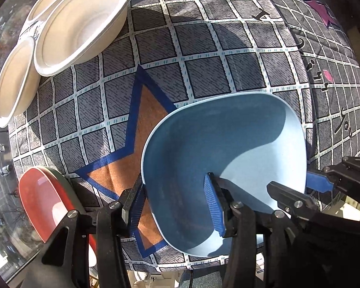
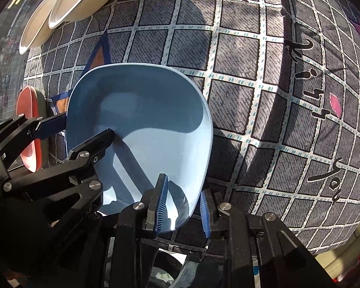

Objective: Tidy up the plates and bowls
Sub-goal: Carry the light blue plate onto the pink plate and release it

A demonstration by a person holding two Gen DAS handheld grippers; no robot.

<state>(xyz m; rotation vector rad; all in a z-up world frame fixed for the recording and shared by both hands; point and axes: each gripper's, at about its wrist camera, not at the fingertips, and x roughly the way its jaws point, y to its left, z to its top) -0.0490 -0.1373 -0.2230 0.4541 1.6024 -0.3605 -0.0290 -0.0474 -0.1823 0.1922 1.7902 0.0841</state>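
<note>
While sitting flat on the bench (image 1: 204, 48), draped in a grey grid-printed cloth, shows as the nearest container: pale blue rounded-square plastic dish (image 1: 228, 132), deep-walled, half in sun and half in shade. Holds nothing but shadow and the inner fingers of both tongs. Covers one arm of an orange star outlined in blue (image 1: 151, 110), printed on the cloth.

Left tongs (image 1: 174, 192): pointing straight down, straddling the dish's left rim, one ribbed blue pad outside the wall and the other well inside the basin. Standing plainly apart, with a wide gap on the inner side, so gripping nothing.

Right tongs (image 2: 183, 187): set over the near right rim, steeply tilted downward. Drawn in narrow, with one pad inside the basin and the other just against the outer wall, closed on the dish's edge as far as can be made out.

Far left corner: three cream moulded-paper bowls (image 1: 84, 24), upright, rims touching or overlapping, not nested, insides bare.

Left edge, just beside the left tongs: glossy red plate (image 1: 43, 204), lying on a grey-green plate (image 1: 66, 183) of which only the rim shows. Well apart from the cream bowls, near the blue dish but not touching it.
</note>
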